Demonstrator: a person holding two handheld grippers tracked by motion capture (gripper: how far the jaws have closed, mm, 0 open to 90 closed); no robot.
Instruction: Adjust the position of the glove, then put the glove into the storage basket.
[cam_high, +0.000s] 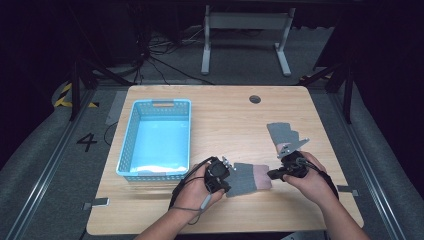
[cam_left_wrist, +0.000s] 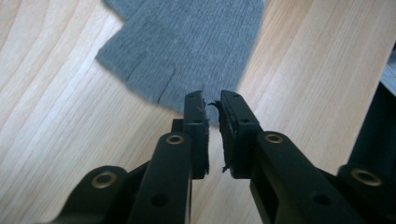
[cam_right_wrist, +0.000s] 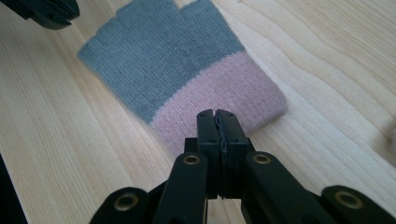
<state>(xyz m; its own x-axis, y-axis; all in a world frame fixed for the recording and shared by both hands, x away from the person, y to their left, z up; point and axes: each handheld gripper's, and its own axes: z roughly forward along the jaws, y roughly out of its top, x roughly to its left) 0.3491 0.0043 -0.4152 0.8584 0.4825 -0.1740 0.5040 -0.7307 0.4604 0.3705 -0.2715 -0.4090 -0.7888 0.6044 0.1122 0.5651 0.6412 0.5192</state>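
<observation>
A grey fingerless glove with a pink cuff lies flat on the wooden table, between my two grippers. My left gripper is at the glove's finger end. In the left gripper view its jaws stand a narrow gap apart, with the grey knit edge just beyond the tips and nothing pinched. At the cuff end, my right gripper is shut. In the right gripper view its tips lie over the near edge of the cuff, which runs in between them.
A second grey glove lies farther back on the right. A light blue basket stands at the left. A round cable hole sits near the far edge. The other gripper shows at the top left of the right gripper view.
</observation>
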